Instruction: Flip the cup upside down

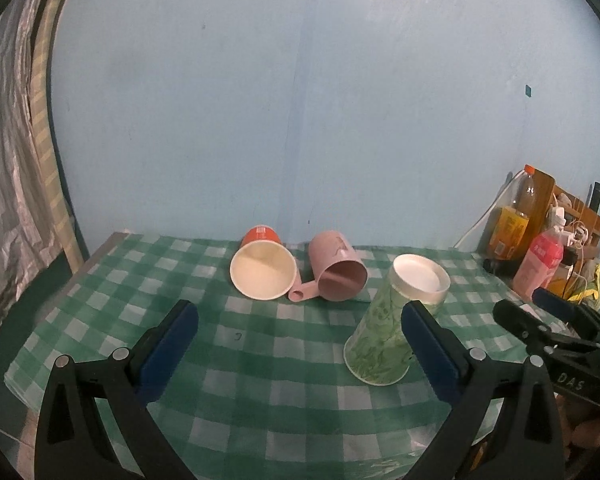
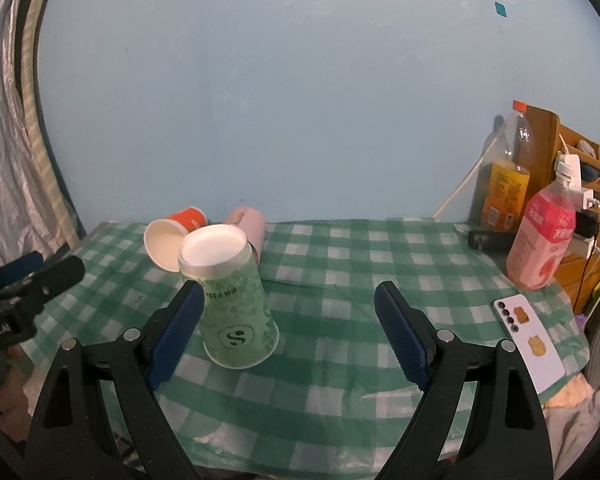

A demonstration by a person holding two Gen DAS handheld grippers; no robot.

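Note:
A green patterned paper cup (image 1: 384, 328) stands upside down on the checked tablecloth, its white base up; it also shows in the right wrist view (image 2: 236, 312). An orange paper cup (image 1: 262, 268) (image 2: 172, 236) lies on its side, mouth toward me. A pink mug (image 1: 336, 272) (image 2: 250, 228) lies on its side beside it. My left gripper (image 1: 300, 320) is open and empty, its right finger next to the green cup. My right gripper (image 2: 288, 308) is open and empty, its left finger beside the green cup.
The green-and-white checked table (image 1: 260, 360) ends at the blue wall. At the right stand an orange-capped bottle (image 2: 508, 176), a pink bottle (image 2: 544, 236), a wooden rack with cables (image 2: 580, 184) and a white phone (image 2: 532, 344). A curtain (image 1: 8, 184) hangs at the left.

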